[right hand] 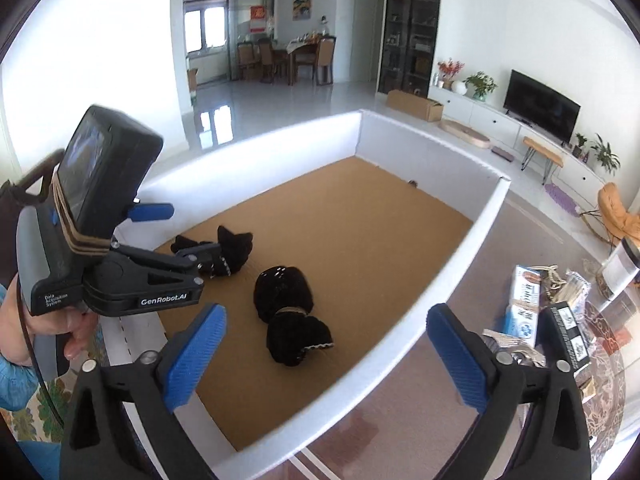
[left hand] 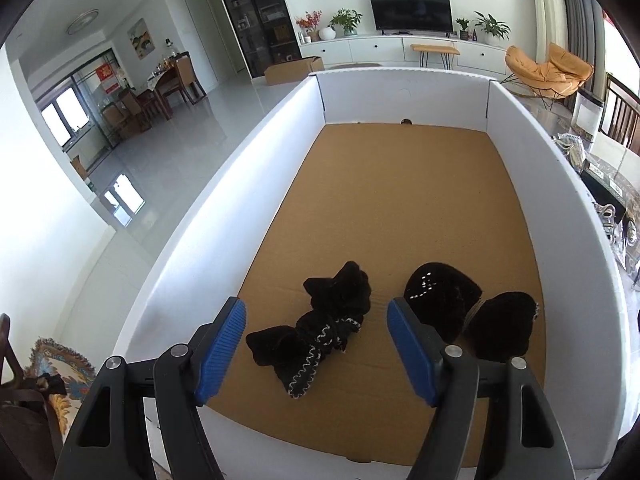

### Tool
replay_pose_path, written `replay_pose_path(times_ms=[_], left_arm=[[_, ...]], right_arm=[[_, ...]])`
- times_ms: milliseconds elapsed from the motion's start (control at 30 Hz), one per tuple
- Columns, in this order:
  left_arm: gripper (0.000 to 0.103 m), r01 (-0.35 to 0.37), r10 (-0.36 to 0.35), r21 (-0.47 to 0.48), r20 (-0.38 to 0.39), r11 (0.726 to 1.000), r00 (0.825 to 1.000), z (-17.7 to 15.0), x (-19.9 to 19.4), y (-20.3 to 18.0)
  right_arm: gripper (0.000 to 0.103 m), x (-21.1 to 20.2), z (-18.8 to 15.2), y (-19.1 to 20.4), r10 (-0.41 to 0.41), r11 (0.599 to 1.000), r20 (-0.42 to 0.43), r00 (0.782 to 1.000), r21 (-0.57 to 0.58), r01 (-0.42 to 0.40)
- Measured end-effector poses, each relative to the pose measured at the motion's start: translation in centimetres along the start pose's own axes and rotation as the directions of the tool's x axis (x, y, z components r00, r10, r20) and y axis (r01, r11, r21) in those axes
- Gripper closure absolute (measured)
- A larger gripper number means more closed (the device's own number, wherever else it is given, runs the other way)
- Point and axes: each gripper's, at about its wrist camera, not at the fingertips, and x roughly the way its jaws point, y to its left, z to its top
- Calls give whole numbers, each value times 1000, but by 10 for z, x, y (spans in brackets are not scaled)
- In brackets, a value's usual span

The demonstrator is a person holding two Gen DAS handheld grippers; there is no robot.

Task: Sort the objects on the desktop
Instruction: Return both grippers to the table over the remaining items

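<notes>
A white-walled box [left hand: 248, 168] with a brown cardboard floor holds two black knotted cloth bundles. One with white stitching [left hand: 316, 332] lies straight ahead of my open left gripper [left hand: 316, 316], which hovers just above it. The other, tied with a band [left hand: 468, 312], lies to its right. In the right wrist view the left gripper [right hand: 168, 236] is over the stitched bundle [right hand: 234, 246], and the tied bundle [right hand: 290, 312] lies mid-floor. My right gripper [right hand: 326, 336] is open and empty above the box's near right wall [right hand: 460, 280].
Right of the box, on a patterned table, lie packets, a blue-white carton [right hand: 524, 304] and a black box [right hand: 570, 336]. A jar [right hand: 620, 264] stands further right. A small dark object [right hand: 412, 183] sits at the box's far wall.
</notes>
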Motion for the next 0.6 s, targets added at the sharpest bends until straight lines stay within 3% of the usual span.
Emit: replay_pose_path(times_ms=[100, 167, 200, 267, 333, 400, 467, 500, 600], left_arm=[[29, 48, -56, 71, 108, 996, 993, 12, -42, -28], [6, 98, -117, 117, 173, 988, 978, 19, -72, -53], [1, 136, -162, 138, 201, 981, 966, 21, -86, -66], [0, 234, -274, 189, 226, 954, 935, 23, -112, -95], [0, 308, -360, 254, 189, 917, 914, 23, -128, -137], [0, 337, -396, 308, 153, 890, 905, 21, -131, -179], [0, 334, -397, 342, 133, 878, 908, 19, -126, -216], [0, 321, -384, 350, 127, 880, 915, 22, -122, -232], [0, 283, -346, 363, 122, 888, 930, 40, -96, -266]], right_arm=[[0, -30, -22, -53, -106, 984, 28, 994, 147, 101], [0, -47, -52, -98, -197, 940, -4, 980, 284, 190], [0, -57, -72, -123, -240, 902, -43, 970, 359, 239], [0, -67, -115, -168, -295, 799, -156, 943, 500, 333], [0, -78, -158, -207, -291, 675, -256, 922, 628, 387], [0, -86, -194, -236, -259, 542, -321, 911, 732, 413], [0, -90, -214, -250, -233, 463, -326, 916, 791, 399], [0, -89, -219, -252, -228, 455, -332, 915, 795, 402], [0, -82, -221, -245, -225, 488, -349, 910, 768, 415]])
